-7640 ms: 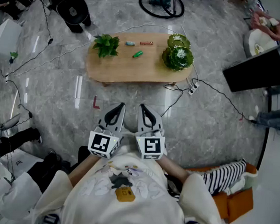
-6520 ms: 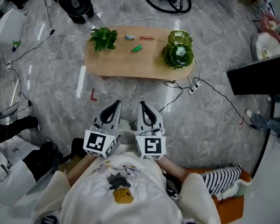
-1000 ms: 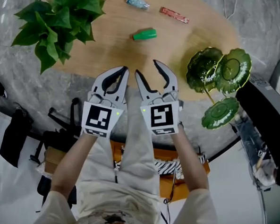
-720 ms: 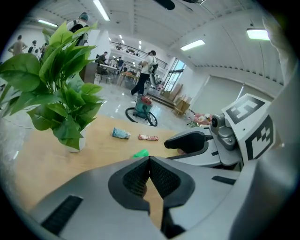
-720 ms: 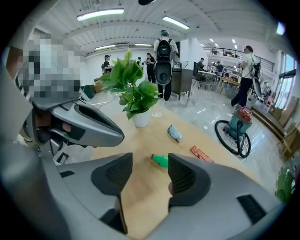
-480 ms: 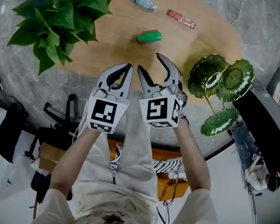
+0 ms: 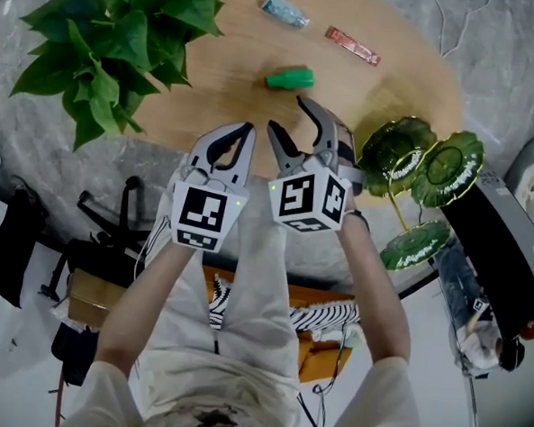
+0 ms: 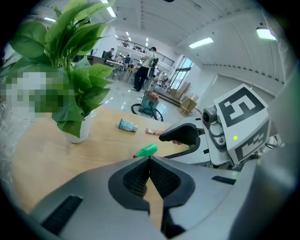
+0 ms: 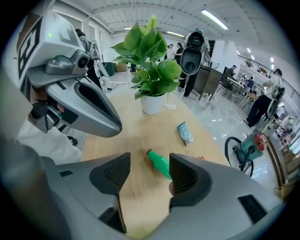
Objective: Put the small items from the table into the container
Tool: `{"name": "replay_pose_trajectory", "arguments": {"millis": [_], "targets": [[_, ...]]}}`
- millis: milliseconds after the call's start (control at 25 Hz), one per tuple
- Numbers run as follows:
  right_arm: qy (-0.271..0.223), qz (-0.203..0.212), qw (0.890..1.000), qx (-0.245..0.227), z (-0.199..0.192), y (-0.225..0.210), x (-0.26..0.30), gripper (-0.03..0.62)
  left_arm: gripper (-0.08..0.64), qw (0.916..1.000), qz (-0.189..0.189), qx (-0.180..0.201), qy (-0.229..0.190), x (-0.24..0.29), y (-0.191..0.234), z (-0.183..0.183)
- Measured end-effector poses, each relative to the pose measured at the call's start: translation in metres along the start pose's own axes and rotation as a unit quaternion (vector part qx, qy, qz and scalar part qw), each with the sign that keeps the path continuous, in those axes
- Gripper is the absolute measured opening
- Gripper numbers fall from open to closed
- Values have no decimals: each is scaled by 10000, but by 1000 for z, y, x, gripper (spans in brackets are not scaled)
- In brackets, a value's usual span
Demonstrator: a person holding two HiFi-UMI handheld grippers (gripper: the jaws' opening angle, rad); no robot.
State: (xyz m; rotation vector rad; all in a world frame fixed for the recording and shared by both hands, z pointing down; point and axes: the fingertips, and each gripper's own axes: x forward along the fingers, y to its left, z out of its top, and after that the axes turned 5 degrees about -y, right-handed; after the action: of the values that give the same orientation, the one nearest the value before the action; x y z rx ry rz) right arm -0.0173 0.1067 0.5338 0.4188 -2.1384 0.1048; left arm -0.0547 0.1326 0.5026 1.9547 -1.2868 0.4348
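- Green bottle [image 9: 159, 164] lies on its side on the wooden desk [image 7: 211, 96], just beyond your right claw [image 9: 149, 176], which gapes wide and grips nothing.
- Your left claw [image 8: 150, 159] is pinched closed, empty.
- Risk: the smooth, round plastic may roll away if one jaw nudges it first.
- Farther out: a crinkly blue packet [image 7: 286, 10], a flat red bar [image 7: 352, 45], and glossy leaf-shaped green dishes [image 7: 397, 153] on a thin stem that could tip.

Oval wooden tabletop [image 7: 211, 92]. On it, L to R: potted plant [image 7: 106, 40], white pot, at L end; sm. green bottle [image 7: 291, 78] on its side, approx. mid; bluish packet [image 7: 286, 11] & red wrapper [image 7: 352, 45] nr far edge, apart; green leaf-shaped tiered dish [image 7: 419, 168] at R end.
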Motion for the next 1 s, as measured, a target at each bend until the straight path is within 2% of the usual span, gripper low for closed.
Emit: {"name": "replay_pose_trajectory", "arguments": {"millis": [560,1000], "targets": [[272,235,9986,-391,-19,-9,28,249,0,9998,65,-90,180,17,10,-18],[453,80,9973,-575,-34,-30,49,222,0,9997,114,-97,191,33,13,-24]]}}
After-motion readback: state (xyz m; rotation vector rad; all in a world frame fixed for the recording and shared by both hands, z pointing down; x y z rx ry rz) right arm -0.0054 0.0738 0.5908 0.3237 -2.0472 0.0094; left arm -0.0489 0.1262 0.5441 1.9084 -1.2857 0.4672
